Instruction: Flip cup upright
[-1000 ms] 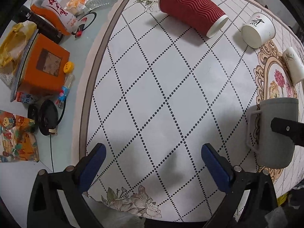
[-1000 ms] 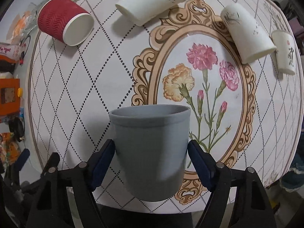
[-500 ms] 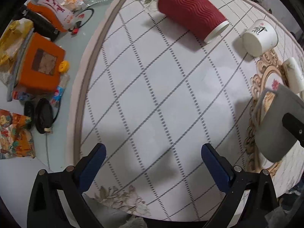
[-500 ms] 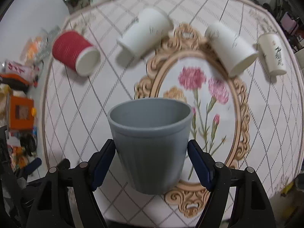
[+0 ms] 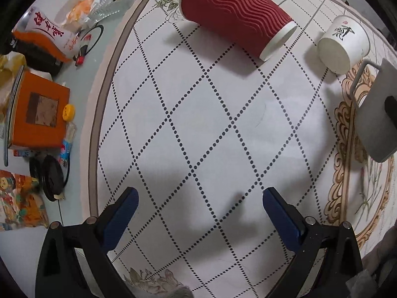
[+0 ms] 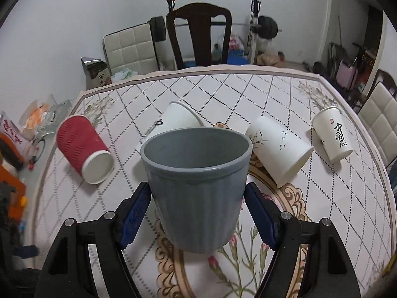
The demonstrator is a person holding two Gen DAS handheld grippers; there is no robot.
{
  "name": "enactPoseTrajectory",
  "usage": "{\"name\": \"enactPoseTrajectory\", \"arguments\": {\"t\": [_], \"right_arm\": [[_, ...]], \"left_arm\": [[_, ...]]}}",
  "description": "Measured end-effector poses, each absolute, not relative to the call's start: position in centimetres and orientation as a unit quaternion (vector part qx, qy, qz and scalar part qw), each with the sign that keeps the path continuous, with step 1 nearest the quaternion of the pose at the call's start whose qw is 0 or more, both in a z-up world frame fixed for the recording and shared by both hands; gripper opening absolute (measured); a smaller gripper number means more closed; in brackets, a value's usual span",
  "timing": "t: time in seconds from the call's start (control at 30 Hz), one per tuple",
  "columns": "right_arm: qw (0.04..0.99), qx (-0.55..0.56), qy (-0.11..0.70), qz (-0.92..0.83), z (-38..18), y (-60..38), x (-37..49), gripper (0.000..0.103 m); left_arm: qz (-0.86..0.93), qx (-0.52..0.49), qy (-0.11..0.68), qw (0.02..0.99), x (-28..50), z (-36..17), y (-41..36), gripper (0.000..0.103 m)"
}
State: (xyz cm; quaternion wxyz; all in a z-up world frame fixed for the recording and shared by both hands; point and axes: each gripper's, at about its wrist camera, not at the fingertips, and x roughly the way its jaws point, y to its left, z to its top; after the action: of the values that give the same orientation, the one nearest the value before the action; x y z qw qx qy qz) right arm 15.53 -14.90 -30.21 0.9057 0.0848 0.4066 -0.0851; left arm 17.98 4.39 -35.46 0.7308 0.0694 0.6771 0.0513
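Note:
My right gripper (image 6: 197, 213) is shut on a grey ribbed mug (image 6: 197, 186), its blue pads pressing both sides. The mug is held mouth-up above the floral tablecloth. In the left wrist view the same mug (image 5: 376, 114) hangs at the right edge with its handle toward the left. My left gripper (image 5: 198, 213) is open and empty over the diamond-patterned cloth (image 5: 198, 124). A red ripple paper cup (image 5: 235, 15) lies on its side ahead of it; it also shows in the right wrist view (image 6: 82, 149).
White paper cups lie on their sides on the table (image 6: 181, 121), (image 6: 278, 146), (image 6: 332, 134); one shows in the left wrist view (image 5: 343, 42). An orange box (image 5: 37, 111), snack packets and cables sit off the cloth's left edge. A dark chair (image 6: 198, 34) stands behind the table.
The right gripper has lifted and tilted the grey mug so its mouth faces up and the view now looks across the room. The left gripper stayed open and shifted slightly.

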Motion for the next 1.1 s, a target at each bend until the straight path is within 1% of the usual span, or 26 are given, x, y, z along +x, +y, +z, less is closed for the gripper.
{"name": "enactPoseTrajectory", "arguments": {"t": [0.17,0.43,0.57,0.8,0.87,0.9,1.1], "right_arm": [[0.910,0.070,0.401,-0.085,-30.7,-14.2,13.9,0.079],[0.890,0.081,0.441,-0.087,-31.8,-14.3,11.6,0.080],[0.888,0.073,0.444,-0.097,-31.1,-14.1,10.1,0.086],[0.888,0.076,0.439,-0.115,-27.3,-15.3,6.8,0.092],[0.889,0.074,0.436,-0.123,-25.8,-15.8,5.7,0.100],[0.888,0.072,0.435,-0.127,-24.9,-16.1,5.2,0.101],[0.890,0.058,0.432,-0.136,-19.4,-17.7,1.4,0.103]], "left_arm": [[0.050,0.068,0.674,0.734,16.9,-35.3,5.1,0.102],[0.031,0.068,0.657,0.750,15.1,-33.9,5.0,0.102],[0.019,0.076,0.639,0.765,14.7,-32.6,4.7,0.102],[-0.003,0.078,0.604,0.793,12.1,-27.8,2.7,0.102],[-0.008,0.077,0.593,0.801,11.6,-26.3,2.4,0.102],[-0.011,0.076,0.585,0.807,10.8,-25.1,2.0,0.102],[-0.015,0.073,0.540,0.839,7.2,-19.2,0.7,0.102]]}}
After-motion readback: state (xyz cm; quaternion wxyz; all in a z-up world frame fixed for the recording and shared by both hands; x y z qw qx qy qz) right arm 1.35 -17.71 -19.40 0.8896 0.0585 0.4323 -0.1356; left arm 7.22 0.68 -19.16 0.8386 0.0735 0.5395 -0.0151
